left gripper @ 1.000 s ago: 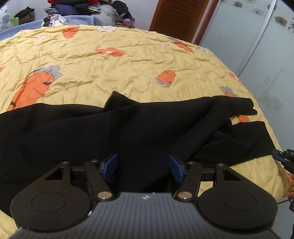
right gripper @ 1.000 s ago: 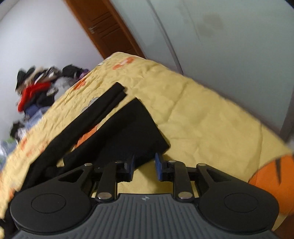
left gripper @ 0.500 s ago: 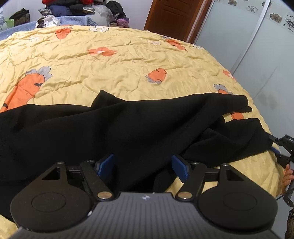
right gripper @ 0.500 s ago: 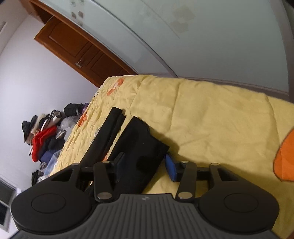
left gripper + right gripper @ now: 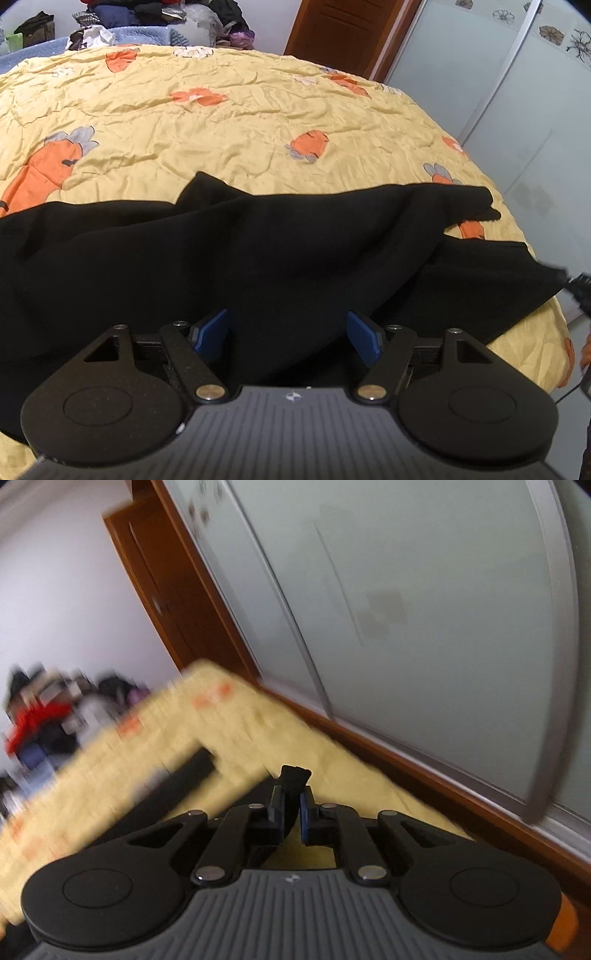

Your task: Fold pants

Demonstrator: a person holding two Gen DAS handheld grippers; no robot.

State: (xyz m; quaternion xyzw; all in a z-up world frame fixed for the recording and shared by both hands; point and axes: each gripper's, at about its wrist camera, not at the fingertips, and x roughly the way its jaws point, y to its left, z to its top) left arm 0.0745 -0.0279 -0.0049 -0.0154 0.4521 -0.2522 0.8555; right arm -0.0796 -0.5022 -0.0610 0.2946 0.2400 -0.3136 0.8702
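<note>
Black pants (image 5: 258,254) lie rumpled across the near part of a yellow quilt (image 5: 221,122), legs pointing right. My left gripper (image 5: 288,336) is open, its blue pads low over the pants' near edge with cloth between them. My right gripper (image 5: 292,805) is shut on a corner of the pants leg (image 5: 293,775), which sticks up between the pads. In the left wrist view that gripper shows at the far right edge (image 5: 580,288), pulling the leg hem. The other leg (image 5: 188,775) lies behind, blurred.
The bed's quilt has orange carrot prints. A pile of clothes (image 5: 155,14) sits beyond the far edge. A wooden door (image 5: 343,33) and frosted sliding wardrobe doors (image 5: 406,609) stand to the right of the bed.
My right gripper went from open around the leg hem to shut on it and has swung quickly, blurring its view. My left gripper stays open and has shifted slightly over the pants.
</note>
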